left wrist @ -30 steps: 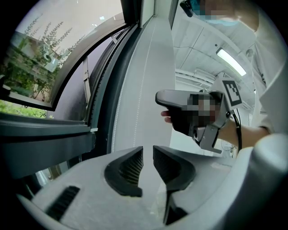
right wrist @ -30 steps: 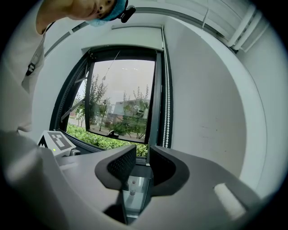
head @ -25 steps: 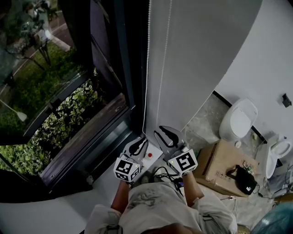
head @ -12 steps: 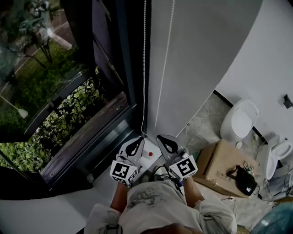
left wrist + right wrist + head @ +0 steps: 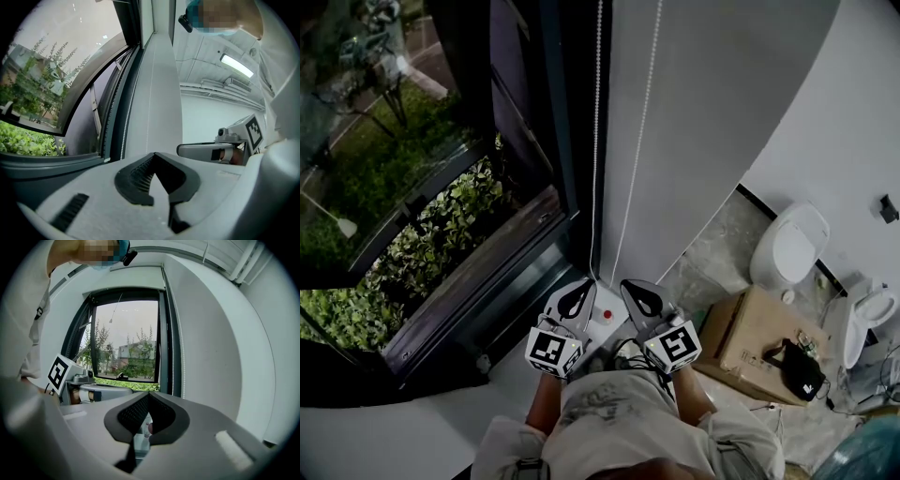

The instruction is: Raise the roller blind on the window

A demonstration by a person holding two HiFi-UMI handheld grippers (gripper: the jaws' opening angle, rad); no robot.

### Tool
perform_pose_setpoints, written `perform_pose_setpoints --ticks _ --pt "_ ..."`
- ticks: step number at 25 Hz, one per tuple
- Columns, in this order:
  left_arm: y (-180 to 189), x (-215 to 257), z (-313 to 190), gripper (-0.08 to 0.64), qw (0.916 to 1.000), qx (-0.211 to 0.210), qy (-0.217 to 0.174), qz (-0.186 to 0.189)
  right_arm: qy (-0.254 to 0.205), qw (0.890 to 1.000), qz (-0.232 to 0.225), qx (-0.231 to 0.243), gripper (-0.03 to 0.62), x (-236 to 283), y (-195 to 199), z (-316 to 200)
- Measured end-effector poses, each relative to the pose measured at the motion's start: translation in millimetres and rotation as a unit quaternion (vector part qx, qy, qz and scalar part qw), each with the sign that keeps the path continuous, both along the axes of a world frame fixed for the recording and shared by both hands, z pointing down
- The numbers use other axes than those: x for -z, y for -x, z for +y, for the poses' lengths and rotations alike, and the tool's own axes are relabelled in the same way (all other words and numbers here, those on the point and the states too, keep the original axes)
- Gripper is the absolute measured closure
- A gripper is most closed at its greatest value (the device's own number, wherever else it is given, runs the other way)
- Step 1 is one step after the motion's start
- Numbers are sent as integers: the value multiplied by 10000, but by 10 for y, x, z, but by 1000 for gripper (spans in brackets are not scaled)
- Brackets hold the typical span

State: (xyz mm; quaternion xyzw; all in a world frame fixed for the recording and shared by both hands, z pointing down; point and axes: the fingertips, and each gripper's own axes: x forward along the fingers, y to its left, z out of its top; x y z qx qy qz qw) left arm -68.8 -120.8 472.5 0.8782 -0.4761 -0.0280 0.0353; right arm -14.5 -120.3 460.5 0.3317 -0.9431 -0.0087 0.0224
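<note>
Two strands of white bead chain (image 5: 594, 178) hang side by side down the dark window frame (image 5: 567, 141), next to the pale wall panel (image 5: 712, 103). No blind fabric shows over the glass. My left gripper (image 5: 581, 289) and right gripper (image 5: 632, 287) sit close together just below the chain's lower end, both shut and holding nothing, clear of the chain. In the left gripper view the chain (image 5: 125, 126) rises ahead of the shut left gripper (image 5: 154, 155). In the right gripper view the chain (image 5: 174, 357) runs beside the window, beyond the shut right gripper (image 5: 147, 394).
A small white box with a red button (image 5: 606, 315) lies on the ledge between the grippers. A cardboard box (image 5: 755, 339) carrying a black item (image 5: 802, 373) and two white toilets (image 5: 787, 246) stand on the floor at right. The white sill (image 5: 403, 436) runs along the lower left.
Both grippers have drawn slightly down and left toward the person's body, staying shut and side by side. The chain hangs as before.
</note>
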Motion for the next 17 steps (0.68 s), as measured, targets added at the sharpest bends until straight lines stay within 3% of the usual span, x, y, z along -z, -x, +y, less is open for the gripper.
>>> perform_pose_setpoints --ticks 17 --pt "-3 27 -43 554 10000 29 -24 24 -69 10000 27 -9 586 22 1 -33"
